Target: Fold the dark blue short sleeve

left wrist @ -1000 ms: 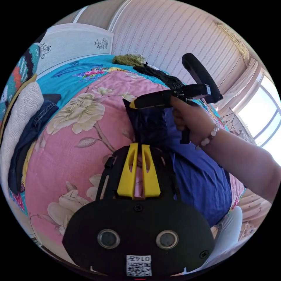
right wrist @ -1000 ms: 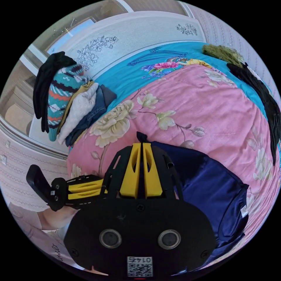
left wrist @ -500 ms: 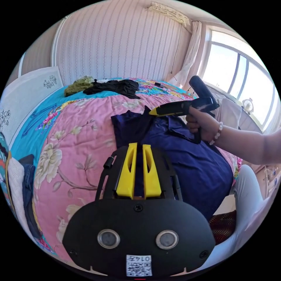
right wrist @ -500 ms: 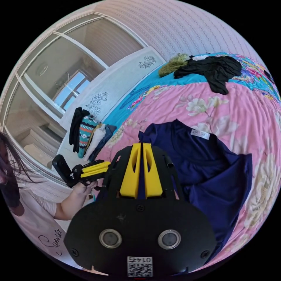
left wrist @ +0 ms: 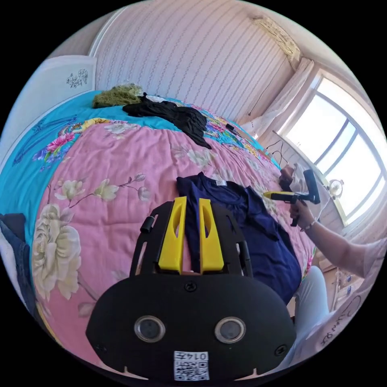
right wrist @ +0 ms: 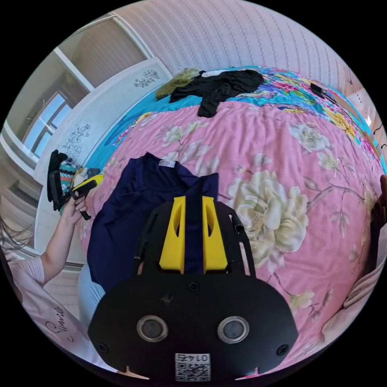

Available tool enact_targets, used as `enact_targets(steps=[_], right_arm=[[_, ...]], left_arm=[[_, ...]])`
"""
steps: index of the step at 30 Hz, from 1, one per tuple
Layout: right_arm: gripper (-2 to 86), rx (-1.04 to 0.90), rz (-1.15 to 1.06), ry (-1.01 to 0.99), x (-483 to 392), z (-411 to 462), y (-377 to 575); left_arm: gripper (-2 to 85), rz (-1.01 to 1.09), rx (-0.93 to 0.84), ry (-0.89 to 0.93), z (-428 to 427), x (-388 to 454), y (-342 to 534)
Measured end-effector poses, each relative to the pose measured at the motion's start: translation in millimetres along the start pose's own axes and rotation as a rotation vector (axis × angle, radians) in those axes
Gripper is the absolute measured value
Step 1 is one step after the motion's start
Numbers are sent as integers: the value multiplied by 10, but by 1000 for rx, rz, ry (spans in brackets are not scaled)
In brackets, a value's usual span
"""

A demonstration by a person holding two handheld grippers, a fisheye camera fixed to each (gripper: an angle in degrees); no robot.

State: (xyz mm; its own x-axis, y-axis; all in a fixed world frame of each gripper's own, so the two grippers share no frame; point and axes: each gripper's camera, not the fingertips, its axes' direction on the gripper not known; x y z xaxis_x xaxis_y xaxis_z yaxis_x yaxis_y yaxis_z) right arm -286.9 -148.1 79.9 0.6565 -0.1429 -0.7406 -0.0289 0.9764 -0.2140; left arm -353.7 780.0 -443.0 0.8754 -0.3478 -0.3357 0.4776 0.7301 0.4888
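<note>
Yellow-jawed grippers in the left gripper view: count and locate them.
2: the left gripper over the dark blue short-sleeve shirt, and the right gripper hand-held beyond the shirt's far side.

The shirt (right wrist: 133, 217) at centre frame looks like smooth dark blue cloth with a faint sheen. Under it the pink quilt (right wrist: 274, 161) is soft matt fabric, finely ribbed. The left gripper (left wrist: 189, 201) has glossy yellow plastic jaws on a matt black plastic body. Upper left, the fuzzy green garment (left wrist: 115, 94) looks rough.
</note>
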Motion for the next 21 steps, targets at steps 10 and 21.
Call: enact_targets(steps=[10, 21], right_arm=[[24, -45, 80, -25, 606, 187, 153], [3, 166, 172, -75, 1383, -582, 194]], left_arm=[[3, 23, -179, -48, 494, 7, -459], [-10, 81, -7, -97, 74, 518, -1324]])
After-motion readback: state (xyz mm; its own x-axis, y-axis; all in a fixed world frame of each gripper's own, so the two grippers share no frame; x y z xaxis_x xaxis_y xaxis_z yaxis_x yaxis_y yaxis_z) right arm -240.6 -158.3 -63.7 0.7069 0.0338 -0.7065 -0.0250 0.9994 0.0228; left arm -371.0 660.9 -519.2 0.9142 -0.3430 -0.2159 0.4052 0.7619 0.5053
